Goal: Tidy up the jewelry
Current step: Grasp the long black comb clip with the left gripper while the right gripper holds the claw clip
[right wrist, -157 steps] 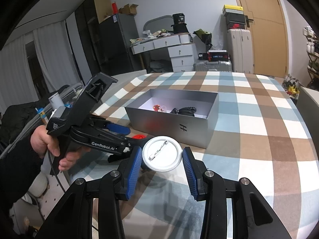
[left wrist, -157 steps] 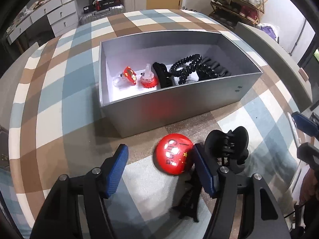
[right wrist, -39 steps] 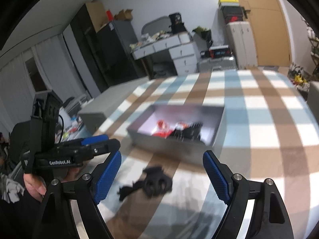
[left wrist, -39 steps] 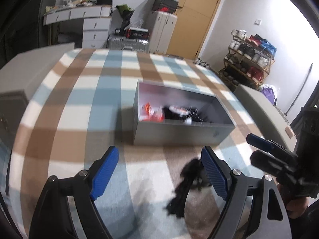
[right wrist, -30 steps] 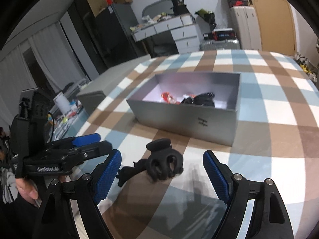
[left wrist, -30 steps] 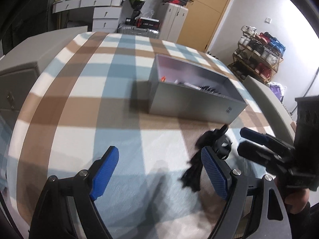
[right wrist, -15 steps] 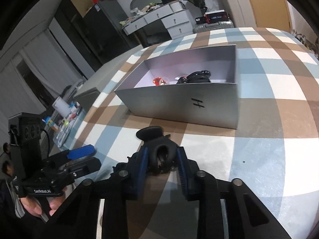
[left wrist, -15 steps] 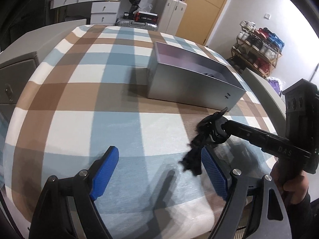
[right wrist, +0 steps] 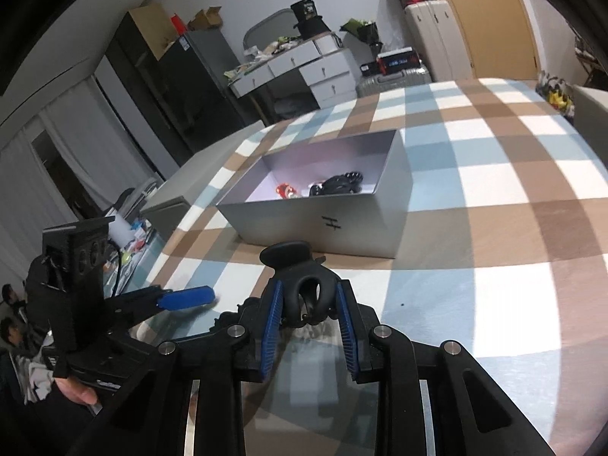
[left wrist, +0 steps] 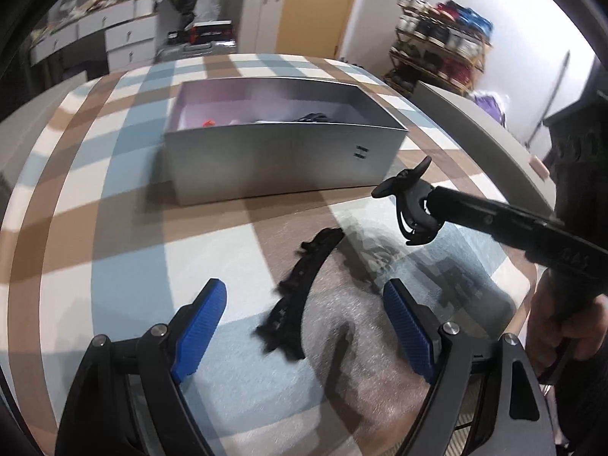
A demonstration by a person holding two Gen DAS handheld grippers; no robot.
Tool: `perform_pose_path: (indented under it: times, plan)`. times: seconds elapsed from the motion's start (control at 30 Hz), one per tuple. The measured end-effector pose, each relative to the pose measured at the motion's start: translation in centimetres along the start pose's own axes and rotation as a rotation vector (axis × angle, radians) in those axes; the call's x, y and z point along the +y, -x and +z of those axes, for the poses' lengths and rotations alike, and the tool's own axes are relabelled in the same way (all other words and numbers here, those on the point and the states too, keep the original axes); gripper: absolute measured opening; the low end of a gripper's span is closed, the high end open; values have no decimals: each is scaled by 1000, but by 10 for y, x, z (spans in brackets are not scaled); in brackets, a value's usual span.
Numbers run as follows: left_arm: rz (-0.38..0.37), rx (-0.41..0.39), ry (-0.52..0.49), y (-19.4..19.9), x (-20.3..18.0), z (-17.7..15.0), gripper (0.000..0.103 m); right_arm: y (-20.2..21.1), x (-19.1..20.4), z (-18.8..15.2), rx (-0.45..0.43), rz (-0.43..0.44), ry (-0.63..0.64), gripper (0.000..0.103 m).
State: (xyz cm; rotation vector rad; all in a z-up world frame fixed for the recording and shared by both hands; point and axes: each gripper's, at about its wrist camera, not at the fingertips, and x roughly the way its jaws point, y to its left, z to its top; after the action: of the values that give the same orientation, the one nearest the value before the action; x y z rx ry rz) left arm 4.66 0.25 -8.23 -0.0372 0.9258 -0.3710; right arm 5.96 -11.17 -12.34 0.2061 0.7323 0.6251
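A silver box (left wrist: 281,159) stands on the checked tablecloth and holds red and black hair pieces (right wrist: 334,184). My right gripper (right wrist: 307,300) is shut on a black claw hair clip (right wrist: 300,277) and holds it above the cloth, in front of the box (right wrist: 326,220). In the left wrist view the clip (left wrist: 410,205) hangs from the right gripper's tip (left wrist: 431,205). My left gripper (left wrist: 304,326) is open and empty, low over the cloth. A long black hair clip (left wrist: 300,288) lies between its fingers.
The round table's edge (left wrist: 494,144) curves close on the right. A grey cabinet (right wrist: 178,186) stands left of the table. Drawers, suitcases and a shoe rack (left wrist: 444,49) fill the room behind.
My right gripper closed on the black claw clip and lifted it off the cloth. My left gripper swung toward the long black clip, which now lies between its fingers.
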Motion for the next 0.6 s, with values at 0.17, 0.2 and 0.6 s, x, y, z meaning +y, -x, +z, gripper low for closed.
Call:
perform_pose_path:
  times: [0.17,0.2,0.6]
  plan:
    - [-10,29,-26,-5,-1,3,75,9,-4,0,-17,-10,-2,28]
    - [-10,42,-29,-7,-1,4,68,9,-5,0,-19,-11,-8,28]
    - [13,114,-74,-9,-13,4,15,11,-6,3,-25,-9,-16,28]
